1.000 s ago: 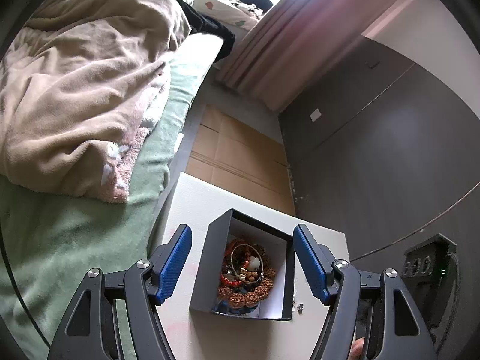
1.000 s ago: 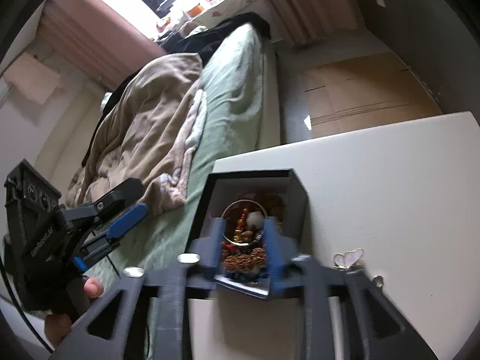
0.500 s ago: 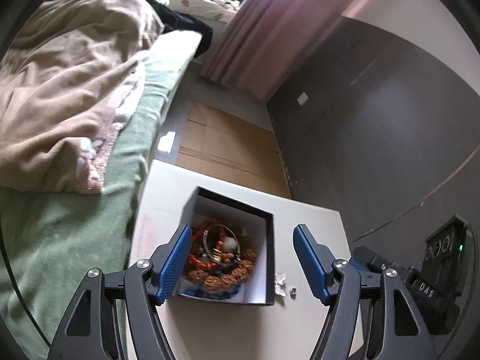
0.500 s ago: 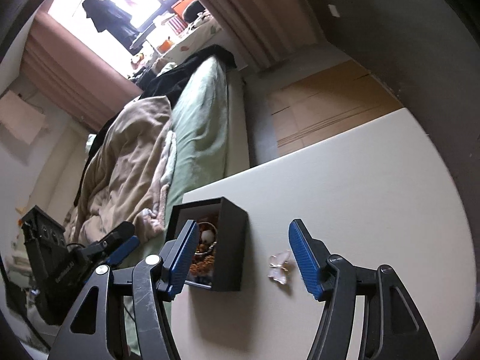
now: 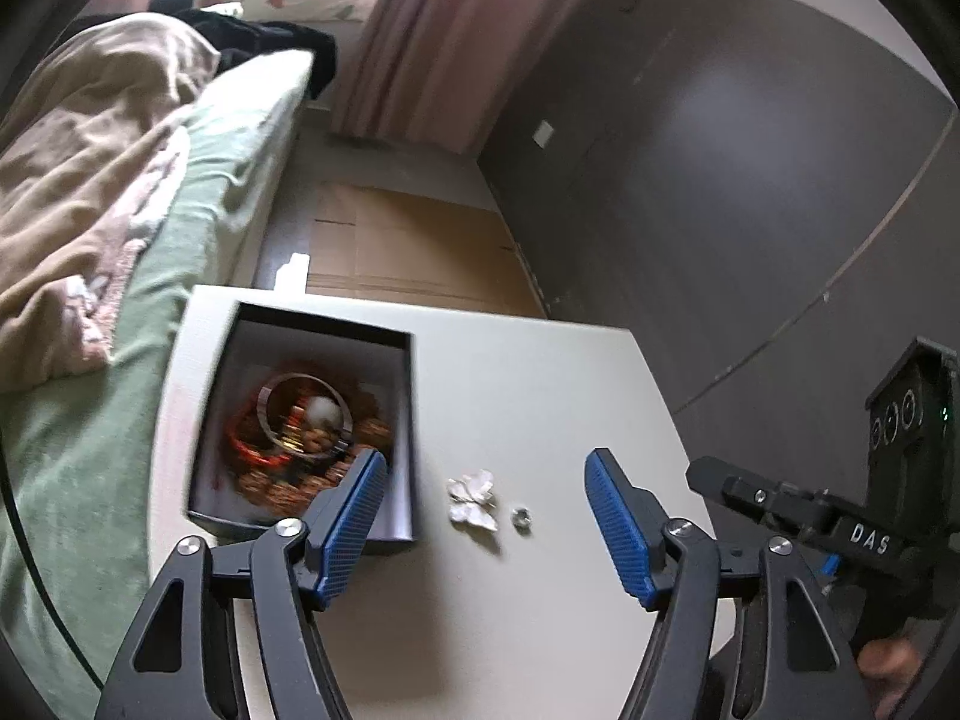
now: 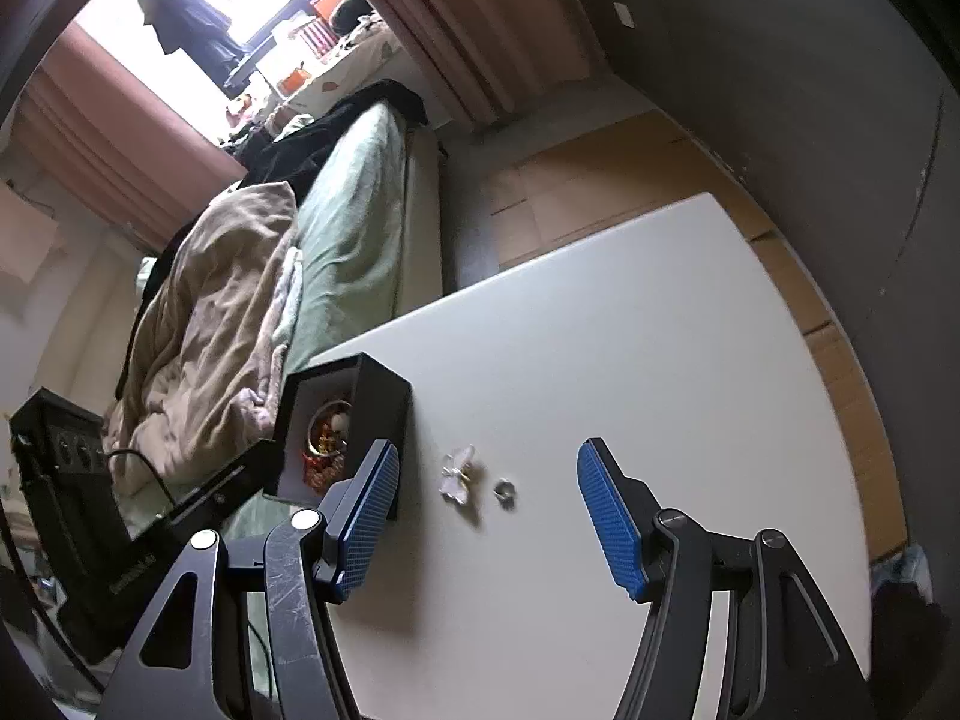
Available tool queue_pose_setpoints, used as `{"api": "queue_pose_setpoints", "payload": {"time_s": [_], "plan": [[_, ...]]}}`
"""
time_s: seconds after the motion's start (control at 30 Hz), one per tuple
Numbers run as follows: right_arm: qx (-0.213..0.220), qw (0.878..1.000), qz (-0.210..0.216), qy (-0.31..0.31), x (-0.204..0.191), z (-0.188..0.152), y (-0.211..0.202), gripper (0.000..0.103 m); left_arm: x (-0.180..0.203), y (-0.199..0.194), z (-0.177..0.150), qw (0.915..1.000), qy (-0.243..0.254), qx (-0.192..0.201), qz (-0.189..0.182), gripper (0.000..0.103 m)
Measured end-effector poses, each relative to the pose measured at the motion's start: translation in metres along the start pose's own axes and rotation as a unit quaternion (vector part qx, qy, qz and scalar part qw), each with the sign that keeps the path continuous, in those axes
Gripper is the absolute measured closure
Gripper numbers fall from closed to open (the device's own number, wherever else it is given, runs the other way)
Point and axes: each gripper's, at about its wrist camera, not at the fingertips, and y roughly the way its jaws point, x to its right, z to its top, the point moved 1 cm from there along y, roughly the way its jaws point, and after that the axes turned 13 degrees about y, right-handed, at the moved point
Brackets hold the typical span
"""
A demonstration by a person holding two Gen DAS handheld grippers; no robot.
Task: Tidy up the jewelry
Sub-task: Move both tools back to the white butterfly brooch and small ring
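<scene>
- Both grippers have swung right since a second ago — the black square jewelry box (image 5: 300, 420) sat between the left gripper's (image 5: 480, 516) fingers then; now it's off to the left, and the right gripper (image 6: 486, 516) has pulled out of the box.
- Both claws are released, holding nothing.
- Box is piled with beaded bracelets (image 5: 300, 450) and a metal bangle (image 5: 303, 414).
- Two loose pieces lie on the white table (image 6: 630, 360), just beside the box: a pale butterfly-shaped ornament (image 5: 472, 499) and a small silver ring (image 5: 521, 517).
- Looks like the pick-up step for those strays — next move probably means lowering over one and pinching carefully, since they're tiny and flat.
</scene>
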Motion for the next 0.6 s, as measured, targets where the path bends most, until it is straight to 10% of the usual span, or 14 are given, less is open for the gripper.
{"api": "queue_pose_setpoints", "payload": {"time_s": [0.6], "plan": [[0.016, 0.997, 0.0, 0.08, 0.066, 0.018, -0.034, 0.04, 0.047, 0.066, -0.003, 0.9921, 0.045, -0.091, 0.074, 0.067]]}}
